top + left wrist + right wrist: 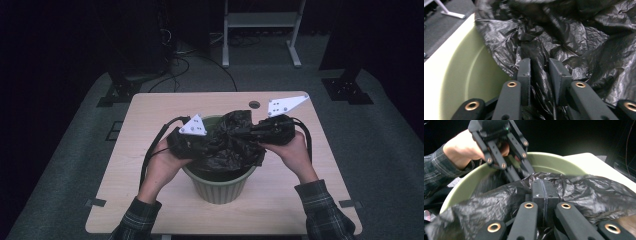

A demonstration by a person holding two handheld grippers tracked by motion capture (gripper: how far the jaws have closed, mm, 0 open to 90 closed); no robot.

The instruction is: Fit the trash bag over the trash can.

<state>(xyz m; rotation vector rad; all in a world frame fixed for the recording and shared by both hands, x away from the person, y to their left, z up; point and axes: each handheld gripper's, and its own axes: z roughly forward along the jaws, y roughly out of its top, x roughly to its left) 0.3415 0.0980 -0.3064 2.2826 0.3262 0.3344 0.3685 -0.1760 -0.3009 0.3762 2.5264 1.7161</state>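
Black bag (pixel 231 142) lies crumpled over the green bin (pixel 220 187) at the centre of the desk (pixel 150 150). Right tool (pixel 544 188), lower middle of its view, is clenched on a bag fold. Left tool (pixel 539 66) has plastic between slightly parted jaws; whether it grips, I cannot tell.

Bag (pixel 227 142) in bin (pixel 220 187), on table (pixel 150 165).

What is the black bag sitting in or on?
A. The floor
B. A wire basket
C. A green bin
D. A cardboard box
C: the bag is bunched in the mouth of the green bin on the table, with the bin's pale green wall beside the plastic in both gripper views.
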